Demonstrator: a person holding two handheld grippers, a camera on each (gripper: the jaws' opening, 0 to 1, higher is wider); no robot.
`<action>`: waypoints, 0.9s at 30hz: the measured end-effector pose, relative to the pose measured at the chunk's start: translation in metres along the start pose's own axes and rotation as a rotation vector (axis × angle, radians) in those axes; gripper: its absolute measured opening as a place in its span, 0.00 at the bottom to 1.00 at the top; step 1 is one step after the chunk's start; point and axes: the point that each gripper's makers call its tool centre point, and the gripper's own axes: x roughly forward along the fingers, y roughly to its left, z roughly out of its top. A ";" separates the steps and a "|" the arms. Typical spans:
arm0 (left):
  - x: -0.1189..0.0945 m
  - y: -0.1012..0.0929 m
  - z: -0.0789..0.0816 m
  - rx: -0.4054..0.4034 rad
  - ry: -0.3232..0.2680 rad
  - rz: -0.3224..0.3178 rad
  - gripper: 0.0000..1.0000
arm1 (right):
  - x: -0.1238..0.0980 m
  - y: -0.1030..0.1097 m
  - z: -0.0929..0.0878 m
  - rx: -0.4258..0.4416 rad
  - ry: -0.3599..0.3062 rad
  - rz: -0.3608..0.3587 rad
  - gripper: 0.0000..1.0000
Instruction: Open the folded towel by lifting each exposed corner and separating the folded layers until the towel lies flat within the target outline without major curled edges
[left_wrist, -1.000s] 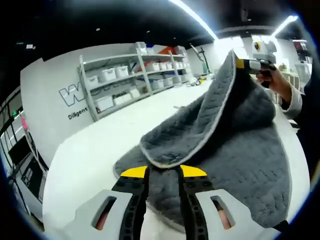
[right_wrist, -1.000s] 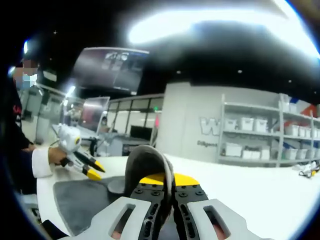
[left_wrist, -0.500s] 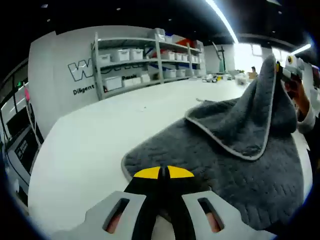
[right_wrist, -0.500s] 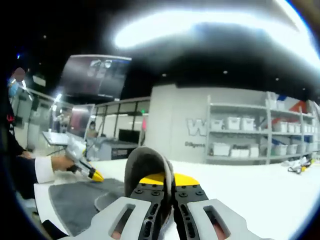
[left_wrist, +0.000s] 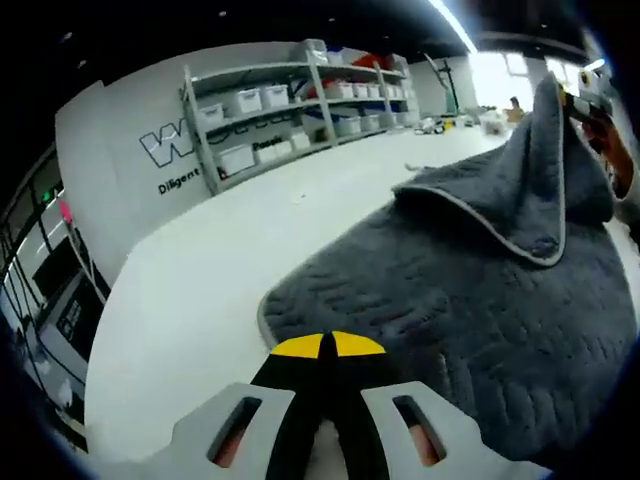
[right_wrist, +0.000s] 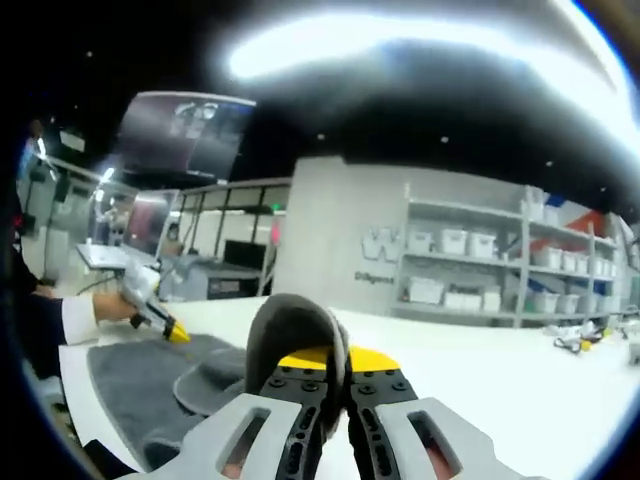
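Pinching towel (right_wrist: 290, 335) corner upward | right hand-held gripper (right_wrist: 334, 362) | rest flat

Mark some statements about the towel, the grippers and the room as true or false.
1. The right gripper is shut on a fold of the towel. True.
2. The towel is bright red. False: it is dark grey with a pale edge.
3. The towel lies fully flat. False: one corner is held up, its layer still folded over.
4. Shelves with white bins stand along the far wall. True.
5. The left gripper is wide open. False: its fingers are closed at the towel's edge.
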 end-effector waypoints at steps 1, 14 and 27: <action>0.000 0.000 0.000 0.000 0.000 0.002 0.00 | -0.002 -0.003 0.000 -0.001 -0.002 -0.008 0.00; 0.002 -0.001 0.001 0.022 -0.018 0.033 0.00 | -0.029 -0.060 -0.022 0.066 0.028 -0.137 0.00; -0.007 -0.003 0.001 0.094 -0.044 0.037 0.01 | -0.063 -0.127 -0.052 0.172 0.102 -0.283 0.00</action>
